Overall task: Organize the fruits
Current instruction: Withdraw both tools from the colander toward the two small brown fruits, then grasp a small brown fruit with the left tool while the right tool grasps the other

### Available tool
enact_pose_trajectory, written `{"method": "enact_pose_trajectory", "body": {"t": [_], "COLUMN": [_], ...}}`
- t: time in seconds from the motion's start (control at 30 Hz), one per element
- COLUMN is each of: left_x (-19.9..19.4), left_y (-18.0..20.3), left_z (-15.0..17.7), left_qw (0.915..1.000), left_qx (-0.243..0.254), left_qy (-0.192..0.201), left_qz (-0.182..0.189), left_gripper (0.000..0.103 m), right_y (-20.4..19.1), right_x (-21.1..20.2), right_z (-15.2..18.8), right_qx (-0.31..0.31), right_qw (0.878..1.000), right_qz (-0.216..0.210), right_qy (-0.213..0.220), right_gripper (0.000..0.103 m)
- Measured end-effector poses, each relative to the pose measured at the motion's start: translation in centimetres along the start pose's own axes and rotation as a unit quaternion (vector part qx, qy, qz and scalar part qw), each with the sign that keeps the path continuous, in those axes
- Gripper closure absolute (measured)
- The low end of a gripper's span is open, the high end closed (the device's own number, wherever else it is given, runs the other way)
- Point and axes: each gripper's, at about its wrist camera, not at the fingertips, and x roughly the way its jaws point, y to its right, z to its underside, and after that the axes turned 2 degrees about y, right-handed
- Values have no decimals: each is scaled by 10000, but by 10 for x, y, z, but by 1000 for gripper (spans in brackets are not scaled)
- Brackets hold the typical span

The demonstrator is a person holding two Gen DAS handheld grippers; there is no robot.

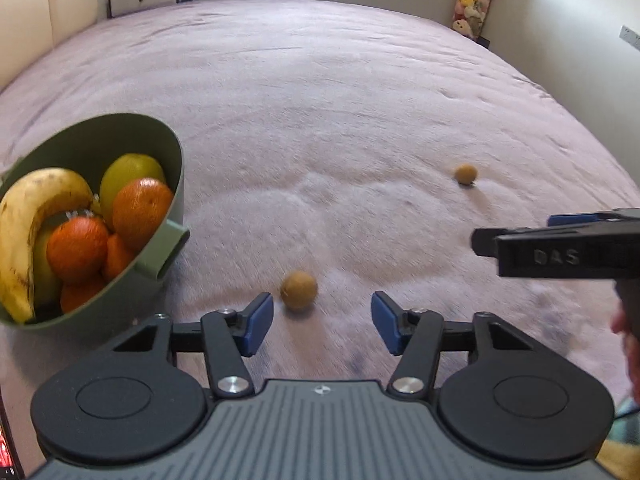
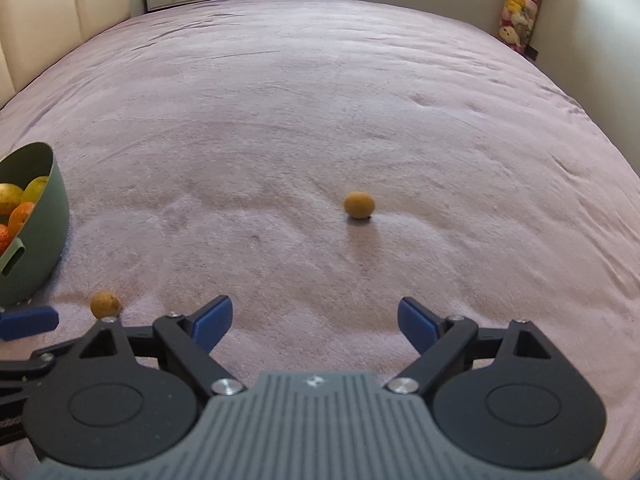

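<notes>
A green bowl (image 1: 176,184) at the left holds a banana (image 1: 24,216), oranges (image 1: 140,208) and a yellow-green fruit (image 1: 128,168). A small round tan fruit (image 1: 299,290) lies on the pink blanket just ahead of my left gripper (image 1: 322,322), nearer its left pad and not touched; the jaws stand open. A second tan fruit (image 1: 465,173) lies farther right. In the right wrist view that second fruit (image 2: 359,205) lies well ahead of my open right gripper (image 2: 316,324), with nothing between its fingers. The first fruit (image 2: 105,304) and the bowl (image 2: 44,216) show at the left.
The pink blanket (image 2: 320,100) covers a wide bed. The right gripper's body (image 1: 560,248) reaches in from the right in the left wrist view, with part of a hand (image 1: 630,344) below it. Cream padded panels stand at the far left and stuffed toys (image 2: 520,4) hang at the far right.
</notes>
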Motion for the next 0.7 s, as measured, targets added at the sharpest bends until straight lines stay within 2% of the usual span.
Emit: {"method": "enact_pose_trajectory", "body": {"t": [0.13,0.23,0.43,0.7], "left_x": [15,21,29,38], "left_y": [-1,-1,0,-3], "left_z": [-5,-5,-4,-7], "left_qw": [9999,9996,9990,9984], "left_qx": [43,26,78,1], "left_qy": [-156,-287,-432,-556], "left_qz": [-42,-61,-57,-75], "left_gripper": [47,47,48,52], "right_y": [1,5,7,5], "right_x": [3,8,13,20], "right_z": [-2,-1,-2,0], "right_qx": [15,37,99,51], "right_qw": [10000,10000,9999,9998], "right_qz": [-56,0,-10,13], "right_qy": [1,-23,-104,-171], "right_gripper": [22,25,26,32]}}
